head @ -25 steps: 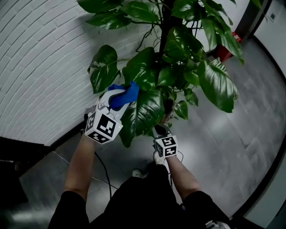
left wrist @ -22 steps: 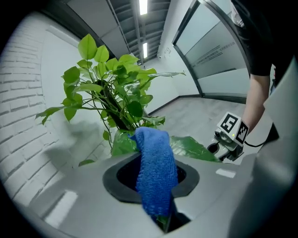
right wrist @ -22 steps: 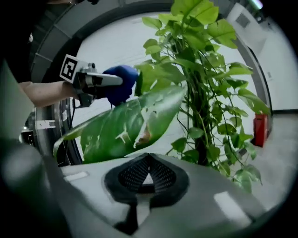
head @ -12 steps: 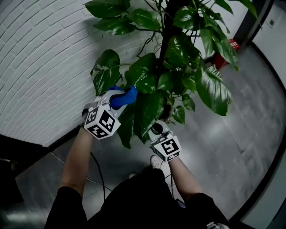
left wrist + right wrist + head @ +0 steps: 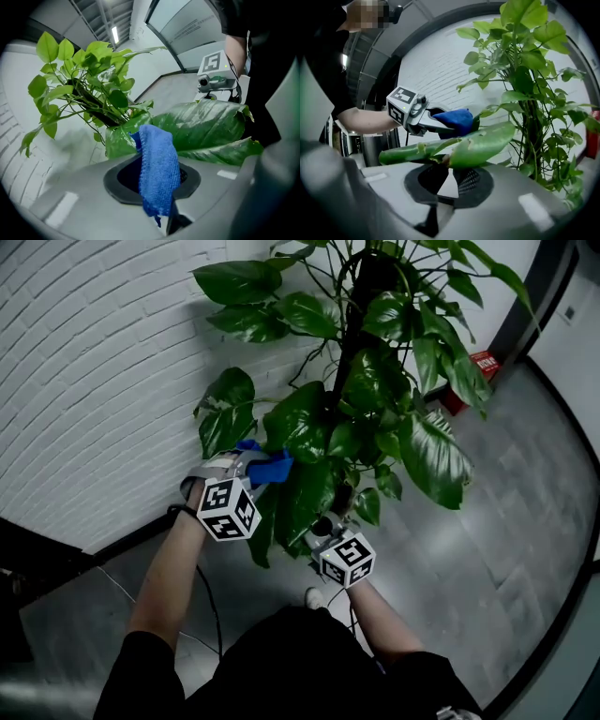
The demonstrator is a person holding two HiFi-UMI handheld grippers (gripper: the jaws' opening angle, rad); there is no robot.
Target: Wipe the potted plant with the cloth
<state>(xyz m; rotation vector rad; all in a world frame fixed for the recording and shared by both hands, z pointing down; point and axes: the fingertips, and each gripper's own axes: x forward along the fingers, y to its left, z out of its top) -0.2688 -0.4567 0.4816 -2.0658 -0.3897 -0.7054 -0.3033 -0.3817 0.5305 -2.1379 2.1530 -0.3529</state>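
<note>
The person is standing over a tall potted plant (image 5: 375, 381) that is filling the upper centre of the head view, with a white brick wall (image 5: 94, 381) taking up the left side and a grey floor (image 5: 487, 549) spreading across the lower right. The left gripper (image 5: 259, 465), at centre left of that view, is pinching a blue cloth (image 5: 274, 468). In the left gripper view its jaws are clamping the fabric, which is bunching between them and hanging down over the pads. The cloth is sitting just above the upper face of a large drooping leaf (image 5: 307, 495) low on the plant; whether it is actually touching the leaf is not clear. The right gripper (image 5: 324, 523), just below and to the right of the left one, is reaching up under that same leaf. In the right gripper view its jaws are meeting at their tips on the leaf's torn, browned edge and gripping it, so the blade is lying across the middle of the frame. A dark cable (image 5: 208, 601) is trailing over the floor at lower left, and a red object (image 5: 480, 362) is standing at upper right, behind the foliage.
</note>
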